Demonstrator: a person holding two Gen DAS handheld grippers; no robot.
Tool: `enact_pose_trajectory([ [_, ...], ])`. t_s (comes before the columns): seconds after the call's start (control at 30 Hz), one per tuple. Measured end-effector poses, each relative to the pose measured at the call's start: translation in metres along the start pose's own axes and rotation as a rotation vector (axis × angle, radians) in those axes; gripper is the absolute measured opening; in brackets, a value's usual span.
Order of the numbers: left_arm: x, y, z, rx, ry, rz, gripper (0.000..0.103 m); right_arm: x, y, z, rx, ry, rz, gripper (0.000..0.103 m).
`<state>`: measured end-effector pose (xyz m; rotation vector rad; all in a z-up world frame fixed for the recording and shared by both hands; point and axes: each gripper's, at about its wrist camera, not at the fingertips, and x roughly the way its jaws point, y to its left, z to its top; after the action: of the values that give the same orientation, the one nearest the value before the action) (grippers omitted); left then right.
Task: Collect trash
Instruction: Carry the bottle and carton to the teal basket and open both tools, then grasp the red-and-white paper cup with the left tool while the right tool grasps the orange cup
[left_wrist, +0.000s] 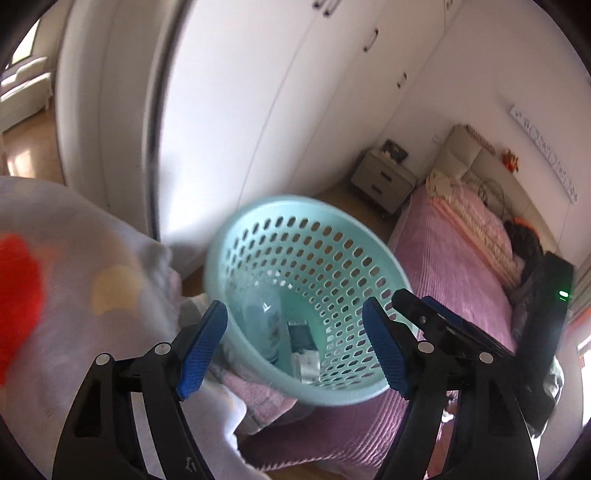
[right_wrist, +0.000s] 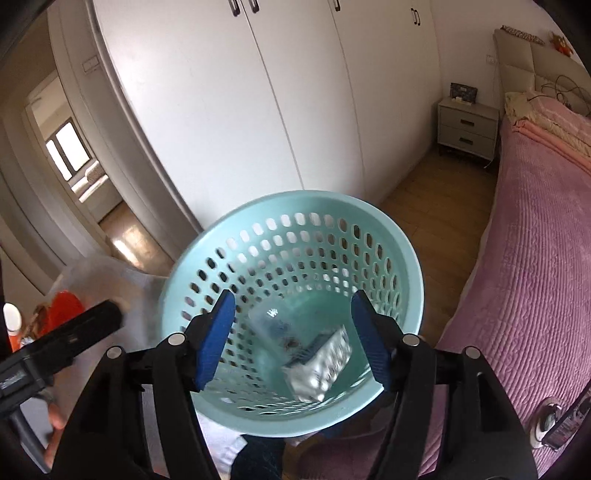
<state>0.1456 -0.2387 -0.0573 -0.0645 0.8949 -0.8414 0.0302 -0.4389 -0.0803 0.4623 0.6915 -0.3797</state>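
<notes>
Item: pale teal perforated basket (right_wrist: 291, 258), round-rimmed, tilted with its mouth toward us, at the foot edge of the pink bed (right_wrist: 535, 258). Inside we log a silver blister pack (right_wrist: 325, 363) lying lengthwise toward the rim. Left gripper (left_wrist: 295, 349) and right gripper (right_wrist: 293, 339): both spread wide, grasping nothing.

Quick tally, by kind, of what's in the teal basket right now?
Clear plastic bottle: 1
Silver blister pack: 1
Dark blue packet, partly hidden under the blister pack: 1
Total: 3 items visible in the teal basket; anything beneath them can't be seen.
</notes>
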Motion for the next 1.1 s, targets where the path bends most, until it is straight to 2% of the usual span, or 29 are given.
enact_pose_trajectory([
  [0.13,-0.045,0.004,-0.005,-0.016,-0.080,0.024,0.074,-0.012,0.022,0.000,-0.039,-0.027,0.044,0.062],
  [0.3,-0.109,0.034,-0.021,-0.055,-0.166,0.083,0.074,-0.028,0.077,-0.005,-0.135,-0.060,0.166,0.062],
  [0.43,-0.162,0.066,-0.037,-0.102,-0.243,0.194,0.074,-0.034,0.140,-0.016,-0.243,-0.062,0.298,0.062],
  [0.63,-0.236,0.126,-0.067,-0.218,-0.309,0.417,0.074,-0.029,0.224,-0.030,-0.363,0.001,0.507,0.062],
  [0.73,-0.268,0.160,-0.084,-0.282,-0.317,0.523,0.076,-0.028,0.270,-0.040,-0.442,0.009,0.557,0.062],
  [0.8,-0.284,0.185,-0.094,-0.335,-0.319,0.568,0.077,-0.027,0.296,-0.045,-0.487,0.012,0.586,0.063],
  [1.0,-0.316,0.250,-0.124,-0.474,-0.299,0.641,0.077,-0.012,0.362,-0.051,-0.553,0.050,0.637,0.073],
  [1.1,-0.320,0.273,-0.136,-0.520,-0.282,0.644,0.077,-0.001,0.385,-0.054,-0.572,0.064,0.632,0.078],
])
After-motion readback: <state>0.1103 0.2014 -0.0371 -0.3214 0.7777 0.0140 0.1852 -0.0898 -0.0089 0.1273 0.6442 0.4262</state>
